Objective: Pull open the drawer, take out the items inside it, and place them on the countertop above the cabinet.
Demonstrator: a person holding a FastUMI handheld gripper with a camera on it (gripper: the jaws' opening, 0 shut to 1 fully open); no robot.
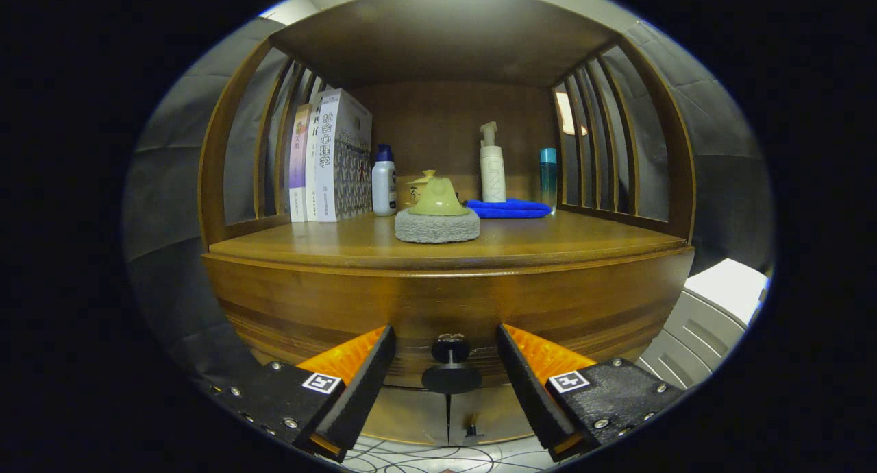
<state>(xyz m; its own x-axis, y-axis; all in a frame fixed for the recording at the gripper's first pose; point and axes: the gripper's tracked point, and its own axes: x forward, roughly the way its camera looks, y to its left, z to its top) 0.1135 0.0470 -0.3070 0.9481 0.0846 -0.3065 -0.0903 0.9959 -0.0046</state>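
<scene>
- Two fingers of your gripper (446, 363) stand wide apart, touching nothing, with the black drawer knob (451, 371) between them.
- Your drawer (438, 301) is closed under the countertop's (548, 243) front edge.
- On the countertop, a green-handled scrubber (437, 218) sits near the front, mid-width.
- Books (334, 159), bottles (492, 164) and a blue cloth (510, 208) line its back edge.

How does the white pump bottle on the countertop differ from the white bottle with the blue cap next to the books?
The pump bottle is taller and slimmer; the blue-capped bottle is shorter and squatter. The pump bottle has a white pump head, the blue-capped bottle a dark blue cap. The pump bottle stands behind the blue cloth, the blue-capped bottle beside the books. Both stand upright on the countertop. The open gripper flanks the drawer knob.
</scene>
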